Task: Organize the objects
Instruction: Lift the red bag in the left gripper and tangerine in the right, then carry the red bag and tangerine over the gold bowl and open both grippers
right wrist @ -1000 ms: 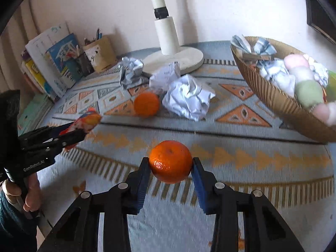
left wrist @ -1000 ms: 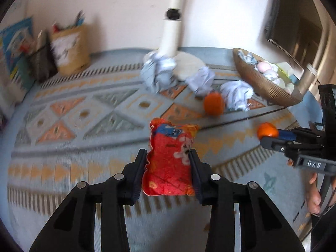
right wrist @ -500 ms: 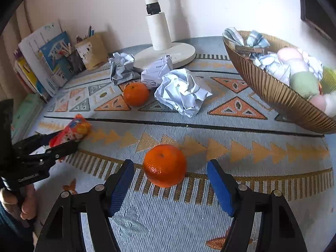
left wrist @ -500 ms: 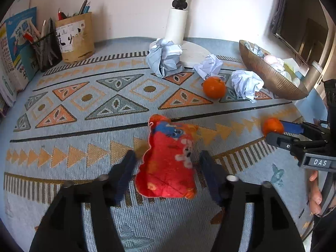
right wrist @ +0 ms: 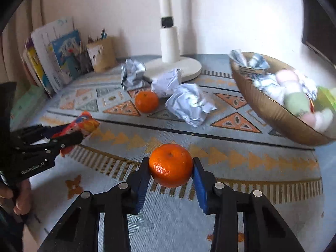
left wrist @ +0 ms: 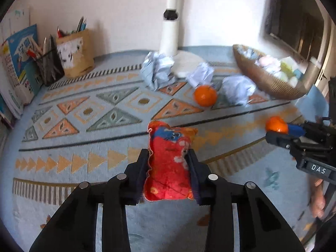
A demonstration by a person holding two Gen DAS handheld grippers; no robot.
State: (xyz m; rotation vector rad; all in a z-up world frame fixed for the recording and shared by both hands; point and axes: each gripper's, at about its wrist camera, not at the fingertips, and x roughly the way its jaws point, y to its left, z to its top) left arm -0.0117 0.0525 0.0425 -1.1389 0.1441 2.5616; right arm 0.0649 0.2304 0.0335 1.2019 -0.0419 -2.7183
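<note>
A: What has the left gripper (left wrist: 169, 163) got?
B: Its two fingers pinch a red snack packet (left wrist: 169, 163) by the sides, over the patterned rug (left wrist: 100, 113).
A: And the right gripper (right wrist: 171, 169)?
B: Clamped on a mandarin (right wrist: 171, 164), blue pads against both flanks, above the rug's triangle border.
A: Farther out?
B: A second mandarin (right wrist: 146, 101) lies on the rug among three crumpled paper balls (right wrist: 190, 104), just before the white lamp base (right wrist: 178, 68). At right a woven basket (right wrist: 266, 107) holds paper and pastel balls. At far left, books (right wrist: 52, 56) and a pen holder (right wrist: 103, 56) stand against the wall.
</note>
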